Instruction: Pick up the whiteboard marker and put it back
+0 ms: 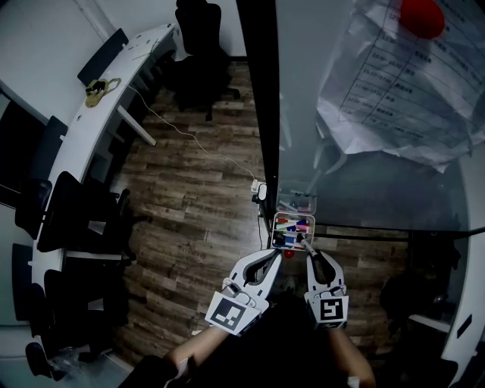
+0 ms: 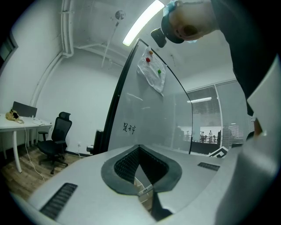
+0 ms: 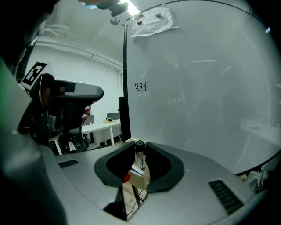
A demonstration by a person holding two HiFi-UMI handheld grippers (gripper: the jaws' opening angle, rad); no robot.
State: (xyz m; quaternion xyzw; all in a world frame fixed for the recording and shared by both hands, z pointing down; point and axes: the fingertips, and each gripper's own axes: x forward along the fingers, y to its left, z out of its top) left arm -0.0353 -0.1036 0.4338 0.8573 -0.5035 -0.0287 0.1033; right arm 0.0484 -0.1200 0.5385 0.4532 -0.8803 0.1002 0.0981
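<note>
Head view, task's thing: the whiteboard marker (image 1: 301, 240) is sitting between the fingers of the right gripper (image 1: 304, 245), just over the marker box (image 1: 311, 226) at the foot of the whiteboard (image 1: 364, 182). It is small and dark here, so I am judging its outline loosely.
Head view, other hand: the left gripper (image 1: 271, 256) is hanging beside the box, apart from it and carrying nothing.
Head view, surroundings: papers (image 1: 402, 91) are hanging on the board under a red magnet (image 1: 421, 17), and the wooden floor (image 1: 197, 189) is lying far below.
Left gripper view, fingers: the fingers (image 2: 125, 165) are meeting at their tips with nothing between them. They are facing the board and its black writing (image 2: 129, 128).
Right gripper view, fingers: the fingers (image 3: 115, 163) are closing narrowly on the marker, pinching its barrel near the round dark end (image 3: 139, 144) that is poking up at the tips. The box is showing below through the gap.
Handling, weight and feel: the marker is looking light, stiff and smooth-sided. A round plastic barrel is likely to roll or swivel under two pads.
Handling, where to hold: a grip across the middle of the barrel is suiting it best. The present hold near one end is leaving the rest free to swing.
Handling, setting down: a low release inside the box is seeming wise, since the other pens are crowding the room in there.
</note>
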